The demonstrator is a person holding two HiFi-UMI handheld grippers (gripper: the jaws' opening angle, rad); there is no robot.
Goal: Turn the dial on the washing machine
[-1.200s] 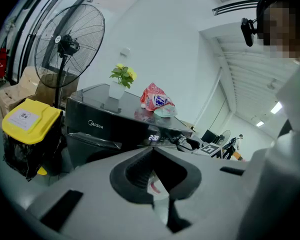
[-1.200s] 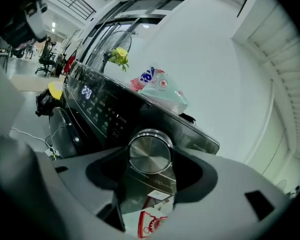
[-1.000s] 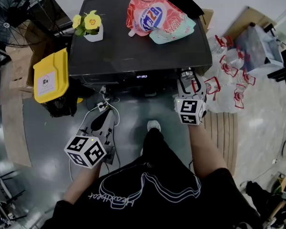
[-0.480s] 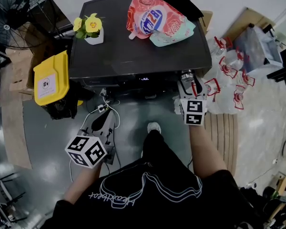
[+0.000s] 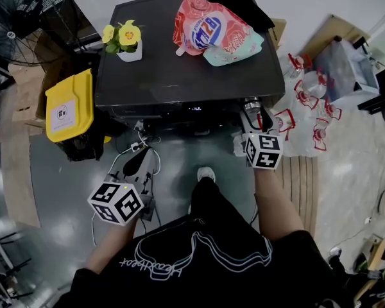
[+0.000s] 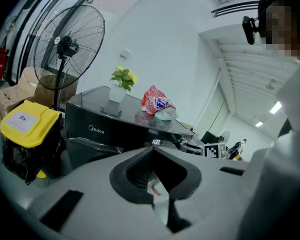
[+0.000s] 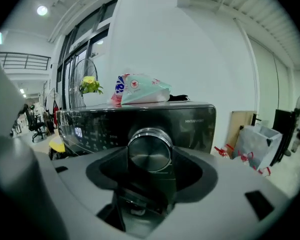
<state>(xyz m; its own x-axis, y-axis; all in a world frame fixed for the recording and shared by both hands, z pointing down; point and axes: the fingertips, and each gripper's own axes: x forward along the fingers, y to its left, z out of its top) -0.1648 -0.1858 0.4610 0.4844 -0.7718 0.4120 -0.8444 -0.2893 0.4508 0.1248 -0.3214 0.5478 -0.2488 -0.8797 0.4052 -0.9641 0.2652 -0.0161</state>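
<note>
Two jaws of the right gripper [image 7: 150, 158] flank the dial [image 7: 149, 146], apparently clamped on its rim. The dial juts from the right end of the washing machine [image 5: 179, 76] front, its axis running straight along the gripper. The left gripper [image 5: 140, 162] hangs well away, closed and empty.

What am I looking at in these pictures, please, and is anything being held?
A person wears a downward-looking head camera and holds a gripper in each hand; the other two pictures come from cameras riding on those grippers. The right gripper has its jaws closed on the silver dial of the black washing machine. The left gripper hangs lower, jaws together, holding nothing. On the machine sit a pot of yellow flowers, a detergent pouch and a dark cloth.
</note>
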